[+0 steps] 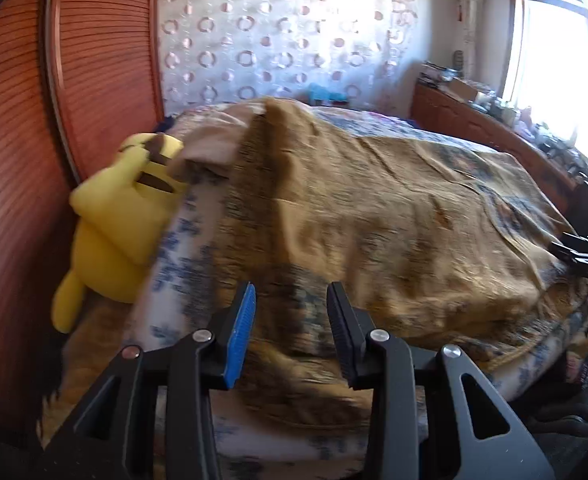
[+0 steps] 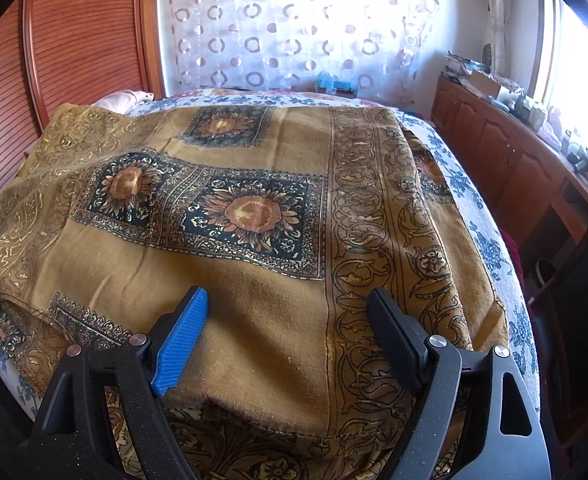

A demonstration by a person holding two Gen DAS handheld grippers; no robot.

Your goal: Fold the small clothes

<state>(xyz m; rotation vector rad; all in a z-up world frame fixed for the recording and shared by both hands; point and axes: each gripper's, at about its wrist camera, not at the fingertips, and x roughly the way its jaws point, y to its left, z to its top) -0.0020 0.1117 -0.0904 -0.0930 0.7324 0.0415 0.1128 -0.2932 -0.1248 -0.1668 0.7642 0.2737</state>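
The left gripper [image 1: 292,308] pointed down at the bed with its jaws partly apart, one blue pad [image 1: 241,336] and one black, and nothing lay between them; its view was smeared with blur. Beyond its tips spread the mustard-brown patterned cloth [image 1: 373,216], lying rumpled over a white bedspread with blue flowers [image 1: 182,264]. To the left of the cloth a yellow plush toy [image 1: 114,232] leaned against the reddish slatted wooden headboard [image 1: 22,160]. The right gripper [image 2: 286,312] showed at the right edge of the left wrist view as a dark shape [image 1: 585,252] near the cloth's far side. In its own view its jaws stood wide apart just above the cloth [image 2: 254,264], empty, with the folded edge of the fabric lying below and between them. The cloth carried dark squares with sunflower motifs [image 2: 250,212] and a scrolled border band [image 2: 369,220], and it covered most of the bed, the flowered bedspread [image 2: 489,248] showing past its right edge. Behind the bed hung a sheer curtain with ring shapes [image 2: 278,28], and a low wooden cabinet [image 2: 493,148] with clutter on top ran along the right under a bright window [image 2: 581,72].
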